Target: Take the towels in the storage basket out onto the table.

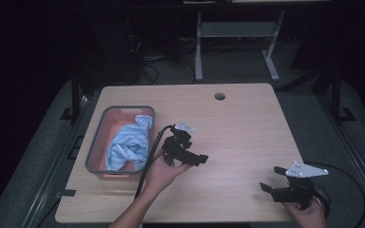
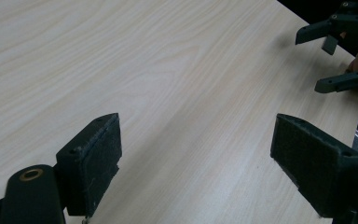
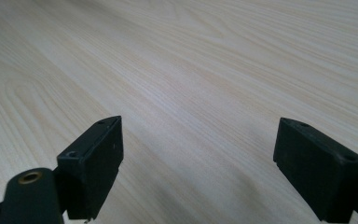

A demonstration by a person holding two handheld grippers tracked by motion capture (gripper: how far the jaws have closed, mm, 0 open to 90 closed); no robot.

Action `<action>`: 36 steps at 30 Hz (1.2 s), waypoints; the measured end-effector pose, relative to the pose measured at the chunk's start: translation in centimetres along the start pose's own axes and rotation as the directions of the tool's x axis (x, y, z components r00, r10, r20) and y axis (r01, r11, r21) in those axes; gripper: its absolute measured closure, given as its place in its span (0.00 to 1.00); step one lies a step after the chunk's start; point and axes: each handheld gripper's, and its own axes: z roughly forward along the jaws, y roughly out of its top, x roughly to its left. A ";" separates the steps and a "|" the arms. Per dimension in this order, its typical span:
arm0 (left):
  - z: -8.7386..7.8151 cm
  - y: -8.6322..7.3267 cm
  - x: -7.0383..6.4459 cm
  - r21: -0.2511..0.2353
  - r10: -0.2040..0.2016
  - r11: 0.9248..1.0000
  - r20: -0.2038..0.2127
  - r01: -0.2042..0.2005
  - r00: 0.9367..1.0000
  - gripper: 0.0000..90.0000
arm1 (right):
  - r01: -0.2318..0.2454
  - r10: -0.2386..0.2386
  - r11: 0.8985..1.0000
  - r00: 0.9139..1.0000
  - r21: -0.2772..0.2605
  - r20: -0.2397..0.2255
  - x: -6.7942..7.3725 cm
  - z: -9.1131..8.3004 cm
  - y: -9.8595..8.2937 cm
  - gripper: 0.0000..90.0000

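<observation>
Resting unlabelled: cloth (image 1: pixel 128 142) inside bin (image 1: pixel 95 147)

A light blue cloth (image 1: pixel 129 142) lies crumpled in a grey-rimmed bin (image 1: pixel 95 142) with a pinkish inside. The bin stands near the table's (image 1: pixel 247 123) left edge, about midway along it. The cloth is bunched toward the bin's right wall, one end heaped up at the far right corner.
</observation>
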 end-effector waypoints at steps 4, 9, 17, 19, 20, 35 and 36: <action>-0.7 0.6 0.3 0.003 0.005 1.000 0.002 -0.005 1.000 0.17 | -0.002 0.002 1.000 1.000 0.004 -0.003 0.0 0.0 0.0 0.17; -1.5 1.2 0.6 0.000 -0.005 1.000 -0.001 0.005 1.000 0.18 | -0.004 0.004 1.000 1.000 0.005 -0.002 0.0 0.0 0.0 0.16; -3.0 2.0 1.3 -0.011 -0.018 1.000 -0.016 0.018 1.000 0.18 | 0.005 -0.005 1.000 1.000 0.003 -0.003 0.1 0.1 0.1 0.16; -3.3 2.2 1.6 -0.011 -0.021 1.000 -0.013 0.021 1.000 0.18 | 0.004 -0.004 1.000 1.000 0.004 -0.003 0.1 0.1 0.1 0.16; -3.6 2.3 1.8 -0.011 -0.022 1.000 -0.015 0.022 1.000 0.18 | 0.005 -0.005 1.000 1.000 0.003 -0.003 0.1 0.1 0.1 0.16; -7.2 2.4 4.6 -0.037 -0.080 0.996 -0.062 0.078 0.995 0.18 | 0.006 -0.006 1.000 1.000 0.004 0.001 0.2 0.1 0.2 0.16; -7.5 2.3 4.9 -0.041 -0.085 0.996 -0.068 0.082 0.994 0.18 | 0.007 -0.007 1.000 1.000 0.004 0.000 0.3 0.1 0.2 0.16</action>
